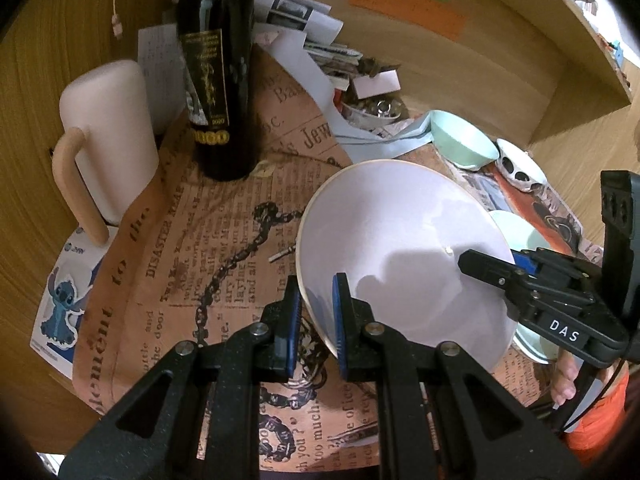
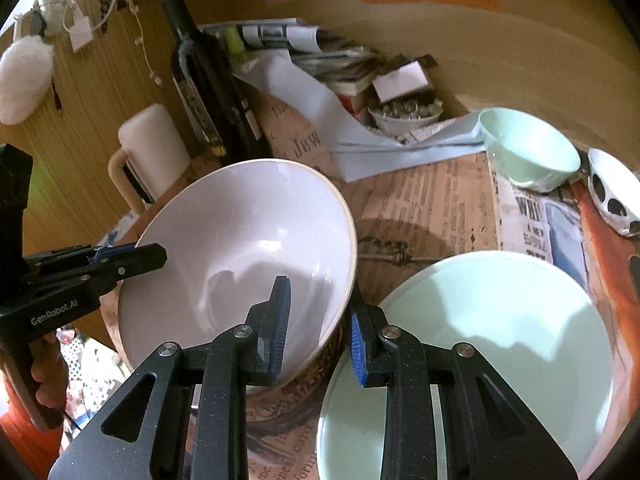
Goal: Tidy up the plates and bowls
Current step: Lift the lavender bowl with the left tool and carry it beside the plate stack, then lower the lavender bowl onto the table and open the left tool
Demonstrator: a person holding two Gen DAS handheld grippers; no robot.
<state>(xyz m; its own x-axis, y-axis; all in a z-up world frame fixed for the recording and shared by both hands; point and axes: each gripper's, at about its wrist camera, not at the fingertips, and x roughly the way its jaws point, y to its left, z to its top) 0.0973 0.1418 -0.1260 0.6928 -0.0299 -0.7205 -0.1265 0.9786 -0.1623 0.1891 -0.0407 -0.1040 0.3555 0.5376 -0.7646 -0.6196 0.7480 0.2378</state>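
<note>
Newsprint paper (image 1: 224, 216) covered the wooden table (image 1: 32, 128). Beside the wine bottle (image 1: 214, 68), left gripper (image 1: 316, 320) and right gripper (image 2: 316, 328) each clamped the white bowl (image 2: 248, 248) rim.

A dark wine bottle (image 1: 214, 72) is stood upright on a brown newspaper-print cloth (image 1: 224, 216). Just beside it, a pale jug (image 1: 110, 140) is seen (its handle faces outward). A cartoon sticker sheet (image 1: 64, 304) is laid flat near the jug. Papers (image 2: 288, 40) are piled behind the bottle.

Both wrist views look steeply down, close, from opposite sides onto one white bowl (image 1: 400, 248)
</note>
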